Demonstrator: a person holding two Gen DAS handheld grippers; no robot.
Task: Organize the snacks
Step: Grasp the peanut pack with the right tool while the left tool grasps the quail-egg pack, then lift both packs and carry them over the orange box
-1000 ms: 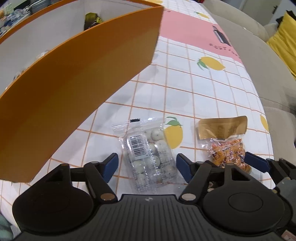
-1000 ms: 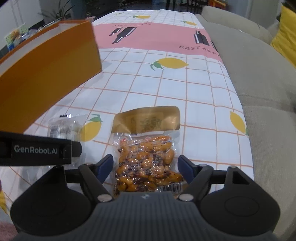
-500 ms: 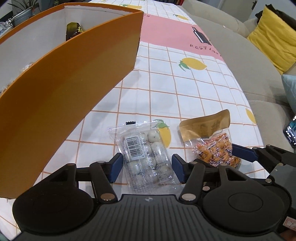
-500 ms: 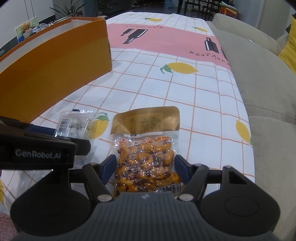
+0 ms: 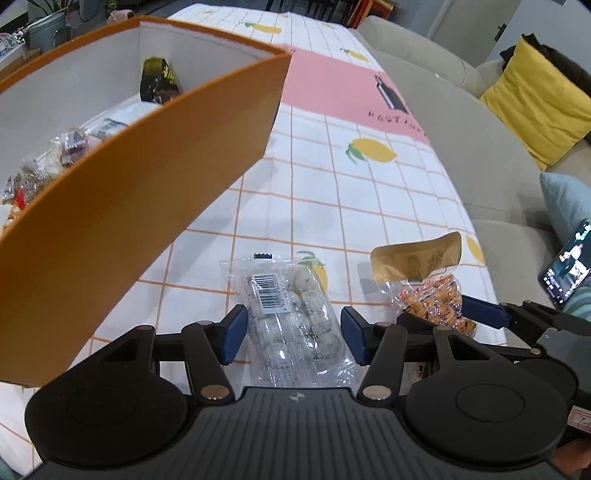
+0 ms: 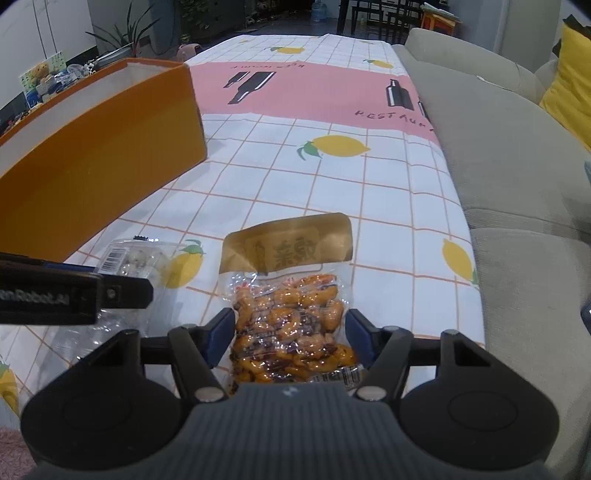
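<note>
Both claws have been closing, the left claw (image 5: pixel 293 330) around the egg pack (image 5: pixel 291 317), the right claw (image 6: pixel 291 338) around the nut pack (image 6: pixel 291 332); neither pinches yet, so I should squeeze square and gently.

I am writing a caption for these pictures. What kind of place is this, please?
Probably a living room in a home. A beige sofa with a yellow cushion runs along a table covered by a lemon-print tablecloth, and houseplants stand at the back by the wall.
</note>
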